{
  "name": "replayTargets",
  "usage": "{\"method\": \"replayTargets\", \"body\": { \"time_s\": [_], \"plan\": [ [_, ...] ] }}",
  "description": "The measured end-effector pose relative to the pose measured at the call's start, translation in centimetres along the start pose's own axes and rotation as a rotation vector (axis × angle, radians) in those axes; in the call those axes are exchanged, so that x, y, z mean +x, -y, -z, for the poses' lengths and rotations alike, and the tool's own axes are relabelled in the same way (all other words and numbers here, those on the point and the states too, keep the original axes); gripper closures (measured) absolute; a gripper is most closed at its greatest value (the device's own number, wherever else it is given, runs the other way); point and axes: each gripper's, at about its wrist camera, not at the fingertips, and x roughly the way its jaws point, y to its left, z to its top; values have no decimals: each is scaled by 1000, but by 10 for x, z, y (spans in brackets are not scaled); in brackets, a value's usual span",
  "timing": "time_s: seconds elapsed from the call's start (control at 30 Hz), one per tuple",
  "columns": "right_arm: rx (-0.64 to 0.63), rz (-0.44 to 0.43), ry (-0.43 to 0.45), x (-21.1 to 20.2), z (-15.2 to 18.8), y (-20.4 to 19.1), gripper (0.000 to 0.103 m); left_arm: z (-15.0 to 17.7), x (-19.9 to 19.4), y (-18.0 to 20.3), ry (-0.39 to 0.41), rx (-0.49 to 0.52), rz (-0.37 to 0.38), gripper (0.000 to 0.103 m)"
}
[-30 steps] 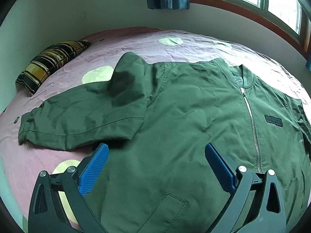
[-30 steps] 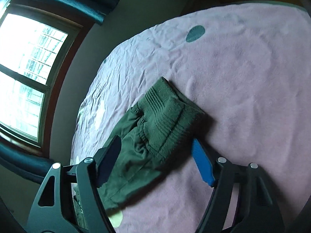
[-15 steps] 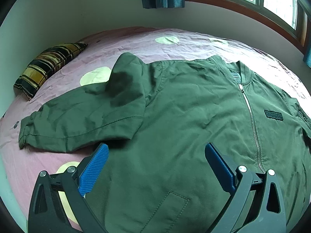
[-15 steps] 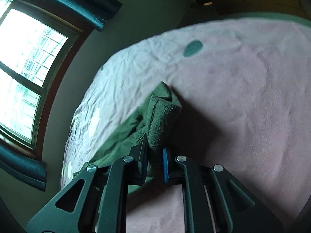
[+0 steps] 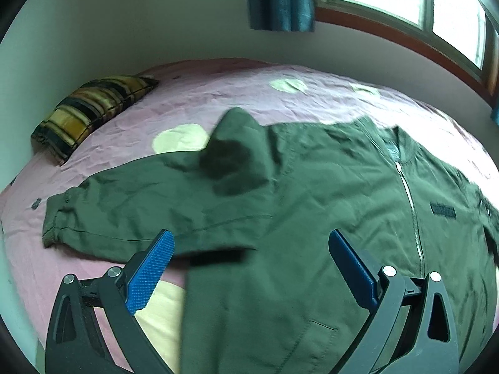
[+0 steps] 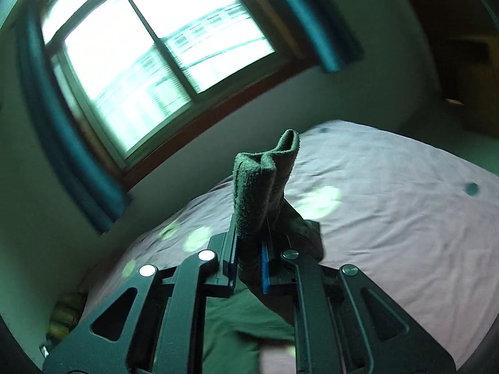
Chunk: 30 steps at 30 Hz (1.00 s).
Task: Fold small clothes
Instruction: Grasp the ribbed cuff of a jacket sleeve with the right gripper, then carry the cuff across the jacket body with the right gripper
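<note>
My right hand-held gripper (image 6: 248, 260) pinches the jacket's ribbed cuff (image 6: 265, 184), lifted above the bed (image 6: 389, 218) for folding; my left hand-held gripper (image 5: 249, 268) gapes wide over the jacket (image 5: 312, 202).

Nothing I can actually read here. My left camera shows a small dark patch (image 5: 443, 210) on the chest of the green jacket (image 5: 312, 202), over at about 3 o'clock from the zipper (image 5: 413, 212), but any lettering on it is way too blurred to make out.
</note>
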Motion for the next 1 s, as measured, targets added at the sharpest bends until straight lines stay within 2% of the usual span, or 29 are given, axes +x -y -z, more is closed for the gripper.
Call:
{"method": "replayTargets", "body": {
  "time_s": [0.23,0.47,0.63,0.93,1.0],
  "plan": [
    [-218,-173,-108,36,56,-142,92,-15,-15,-23,53,-53,-4,4],
    [-378,-299,-259,66,135,-247,92,-26,-22,-39,73,-90,8,4],
    [-476,-331,-379,86,193,-292,92,-28,-22,-44,79,-103,3,4],
    [-612,-327,-622,124,280,-313,91,-25,-18,-42,63,-92,11,4],
    [-617,-346,-693,129,298,-313,81,-24,-17,-40,58,-85,12,4]
  ]
}}
